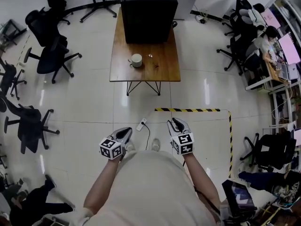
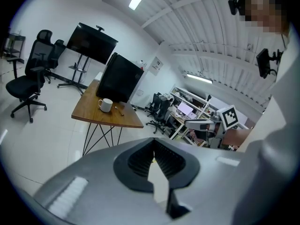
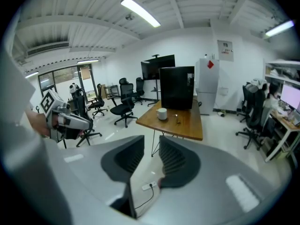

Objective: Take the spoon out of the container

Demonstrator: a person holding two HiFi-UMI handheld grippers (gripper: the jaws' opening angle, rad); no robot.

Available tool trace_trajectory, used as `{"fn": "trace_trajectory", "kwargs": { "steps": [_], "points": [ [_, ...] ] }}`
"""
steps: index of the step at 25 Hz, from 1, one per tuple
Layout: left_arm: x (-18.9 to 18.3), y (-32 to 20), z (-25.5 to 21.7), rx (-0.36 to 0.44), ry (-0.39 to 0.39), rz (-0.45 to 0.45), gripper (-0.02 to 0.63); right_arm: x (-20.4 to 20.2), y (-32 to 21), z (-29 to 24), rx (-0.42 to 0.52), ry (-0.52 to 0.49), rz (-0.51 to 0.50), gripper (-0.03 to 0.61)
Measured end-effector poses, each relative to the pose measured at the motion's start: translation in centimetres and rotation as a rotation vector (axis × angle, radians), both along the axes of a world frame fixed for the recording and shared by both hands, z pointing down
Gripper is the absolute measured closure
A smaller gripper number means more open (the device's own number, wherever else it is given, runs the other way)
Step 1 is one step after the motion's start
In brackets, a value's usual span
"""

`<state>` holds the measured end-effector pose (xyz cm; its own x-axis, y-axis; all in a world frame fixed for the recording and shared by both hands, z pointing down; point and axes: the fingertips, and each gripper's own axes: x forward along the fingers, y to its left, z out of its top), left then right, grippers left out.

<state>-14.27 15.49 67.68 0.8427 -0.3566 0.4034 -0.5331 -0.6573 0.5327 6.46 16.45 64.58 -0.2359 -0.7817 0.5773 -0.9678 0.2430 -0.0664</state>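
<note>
**A:** Where does the job stand?

**B:** At the very start, I'd judge. The person stands on the floor well short of the container point(image 1: 136, 60), with both grippers held close in front of the body. Nothing on the surface point(image 1: 164, 72) is within reach.

**A:** And the spoon?

**B:** I can't make it out for certain. The container is a white cup near the front edge of the surface, with a big black box point(image 1: 148, 11) behind it. A small slim thing point(image 1: 151, 56) lies just to the right of the container. It is too small to say whether that is the spoon, or whether the spoon sits inside the cup.

**A:** What about the fingers?

**B:** The left gripper point(image 2: 153, 143) has its fingers brought together at the tips, with nothing between them. The right gripper point(image 3: 151, 138) has its fingers partly apart, a narrow gap showing only floor, so it holds nothing either.

**A:** What does the next move call for?

**B:** Walking up to the container first. Then probably one gripper steadies the cup while the other, with its fingers spread wide enough, comes down over the handle, if the spoon is in there.
</note>
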Motion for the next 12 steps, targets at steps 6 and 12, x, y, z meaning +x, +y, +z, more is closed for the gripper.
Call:
{"fn": "trace_trajectory", "kwargs": {
  "steps": [6,12],
  "points": [
    [0.5,-0.9,-0.2,0.0,-0.007,0.018,0.611,0.2,-0.6,0.4,-0.007,0.002,0.011,0.484],
    [1.2,-1.3,-0.2,0.007,-0.022,0.029,0.611,0.6,-0.7,1.1,-0.003,-0.021,0.019,0.489]
  ]
}}
